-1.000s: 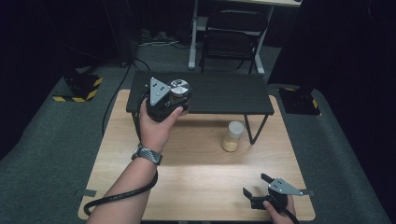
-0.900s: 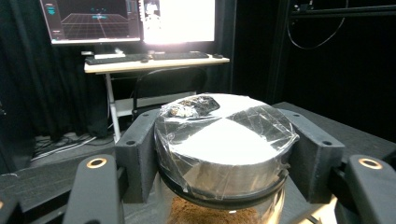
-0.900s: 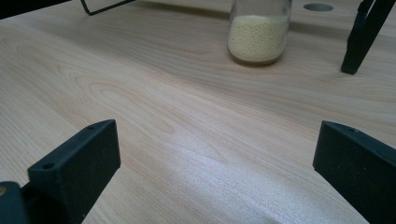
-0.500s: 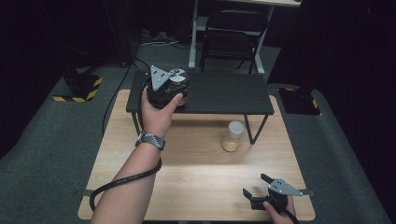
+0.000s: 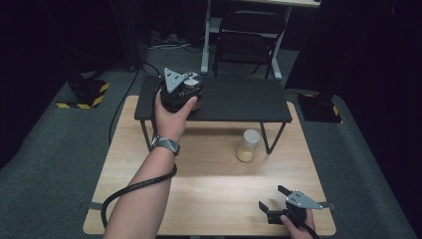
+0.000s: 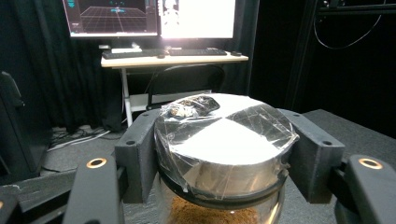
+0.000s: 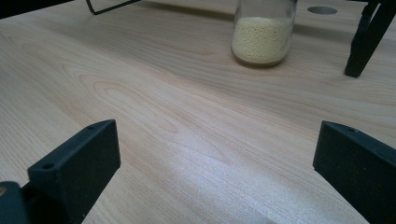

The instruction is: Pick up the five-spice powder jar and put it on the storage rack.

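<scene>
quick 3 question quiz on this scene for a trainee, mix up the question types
1. True or false: the left gripper is shut on the silver-lidded jar.
2. The jar of yellow grains stands on: A) the black shelf B) the wooden table C) the chair.
3. Fill in: the right gripper has its jaws ____.

Key: 1 true. 2 B. 3 open, with nothing between them.

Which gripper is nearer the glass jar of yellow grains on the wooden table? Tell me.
Right. The right gripper rests open at the table's near edge, with the glass jar of yellow grains ahead of it. The left gripper is up at the black shelf, clamped on another jar.
</scene>
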`<action>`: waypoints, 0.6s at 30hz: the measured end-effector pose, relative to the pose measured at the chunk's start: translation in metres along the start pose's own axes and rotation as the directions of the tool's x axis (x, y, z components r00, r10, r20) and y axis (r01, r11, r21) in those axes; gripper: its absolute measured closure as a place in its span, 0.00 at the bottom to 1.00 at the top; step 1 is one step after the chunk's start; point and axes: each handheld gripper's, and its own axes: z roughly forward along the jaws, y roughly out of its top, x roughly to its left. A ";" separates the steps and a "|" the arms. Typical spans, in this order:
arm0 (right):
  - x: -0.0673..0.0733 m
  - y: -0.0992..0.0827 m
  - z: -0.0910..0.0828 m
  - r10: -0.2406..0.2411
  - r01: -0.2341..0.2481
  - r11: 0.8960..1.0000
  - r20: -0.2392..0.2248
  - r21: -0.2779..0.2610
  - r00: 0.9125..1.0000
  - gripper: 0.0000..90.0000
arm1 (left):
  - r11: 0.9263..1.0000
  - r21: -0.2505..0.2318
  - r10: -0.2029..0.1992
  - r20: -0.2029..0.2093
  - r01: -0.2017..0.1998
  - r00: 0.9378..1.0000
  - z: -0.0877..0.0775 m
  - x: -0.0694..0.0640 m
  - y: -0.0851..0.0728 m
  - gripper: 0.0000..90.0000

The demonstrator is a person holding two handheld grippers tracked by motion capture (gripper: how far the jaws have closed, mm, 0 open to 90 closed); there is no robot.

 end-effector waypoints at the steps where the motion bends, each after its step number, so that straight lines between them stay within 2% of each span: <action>1: 0.000 0.000 0.000 -0.001 0.001 1.000 0.000 0.001 1.000 0.00 | 1.000 0.000 -0.003 0.000 0.003 1.000 0.001 0.000 -0.001 0.39; 18: 0.001 0.000 0.000 -0.009 0.009 1.000 0.002 0.000 1.000 0.00 | 1.000 0.009 0.007 0.008 -0.007 1.000 0.006 -0.003 -0.005 0.39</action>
